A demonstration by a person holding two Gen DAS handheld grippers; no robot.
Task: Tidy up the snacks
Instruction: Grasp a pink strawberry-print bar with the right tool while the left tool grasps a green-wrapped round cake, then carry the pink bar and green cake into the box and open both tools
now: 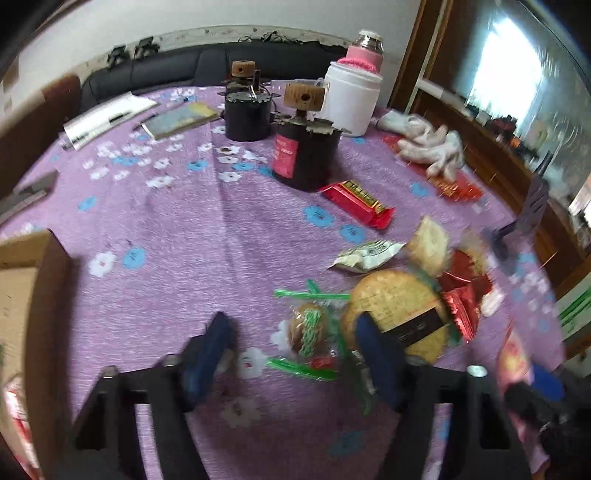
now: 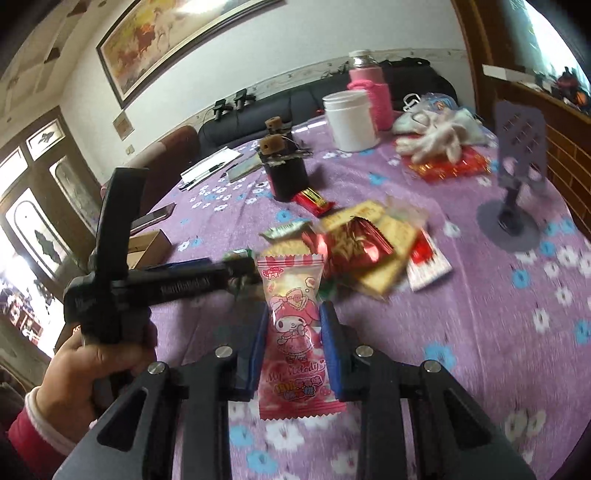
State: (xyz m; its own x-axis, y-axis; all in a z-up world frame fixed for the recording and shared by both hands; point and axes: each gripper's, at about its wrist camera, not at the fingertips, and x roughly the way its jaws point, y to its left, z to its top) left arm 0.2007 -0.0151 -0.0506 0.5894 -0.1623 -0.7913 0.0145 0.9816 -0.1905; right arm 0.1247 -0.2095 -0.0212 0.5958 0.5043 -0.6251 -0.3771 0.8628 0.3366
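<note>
From the left wrist, the left gripper [image 1: 295, 354] hangs half-wide over the purple desk [image 1: 177, 229], nothing pressed between its fingers; its right finger [image 1: 376, 354] overlaps the round cracker pack [image 1: 395, 299] at the edge of the snack pile, beside a green-sealed cookie bag [image 1: 310, 332]. From the right wrist, the right gripper [image 2: 293, 332] is narrow, clamped on a pink candy bag [image 2: 293, 325] near the pile [image 2: 362, 247], while a hand [image 2: 96, 373] holds the left gripper's handle at left.

Home living room: dark sofa [image 2: 314, 99] along wall, large framed painting [image 2: 177, 33] above, wooden doors with frosted glass [image 2: 44, 206], table under purple floral tablecloth [image 1: 184, 229], thermos in pink knitted sleeve [image 1: 364, 51].
</note>
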